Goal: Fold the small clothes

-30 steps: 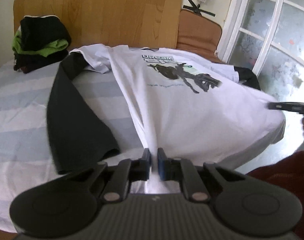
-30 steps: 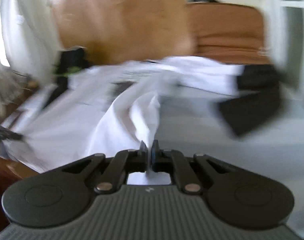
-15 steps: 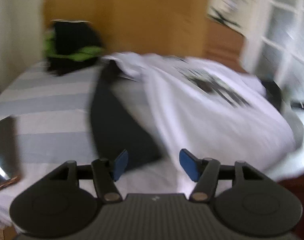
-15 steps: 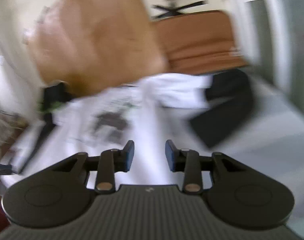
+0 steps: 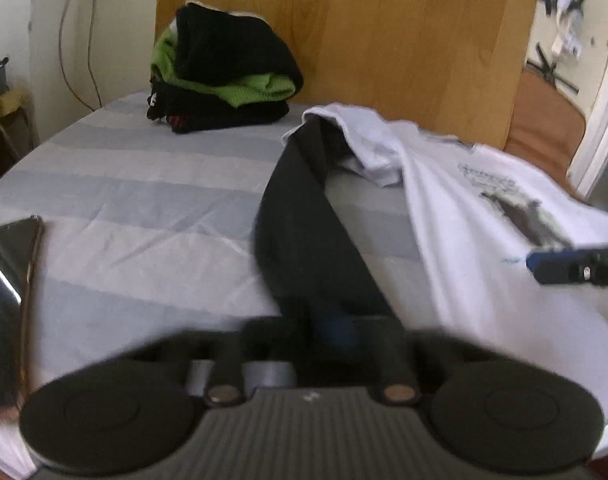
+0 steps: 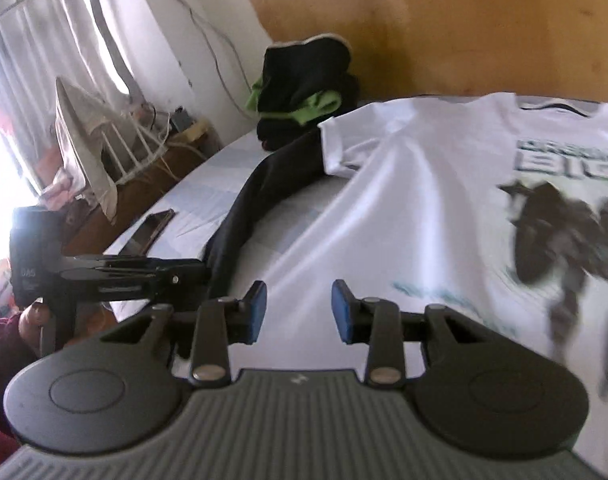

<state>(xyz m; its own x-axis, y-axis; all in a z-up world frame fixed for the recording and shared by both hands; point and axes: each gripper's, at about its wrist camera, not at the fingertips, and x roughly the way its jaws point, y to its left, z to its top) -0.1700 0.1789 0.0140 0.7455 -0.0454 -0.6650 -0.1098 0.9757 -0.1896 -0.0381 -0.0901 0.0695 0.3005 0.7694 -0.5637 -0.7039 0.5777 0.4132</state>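
Both grippers let go of the hem
Left gripper (image 5: 327, 326) moved onto long black sleeve (image 5: 304, 220); right gripper (image 6: 298, 312) opened above white printed cotton T-shirt (image 6: 403, 200).

Open striped bedsheet (image 5: 144, 208) is left between the long black sleeve (image 5: 304, 216) and the dark phone (image 5: 8, 280) lying at the bed's left edge. The far corner is occupied by a stack of folded black and green clothes (image 5: 224, 76), backed by the wooden headboard (image 5: 383, 32). The right half is covered by the white printed T-shirt (image 6: 423, 184).
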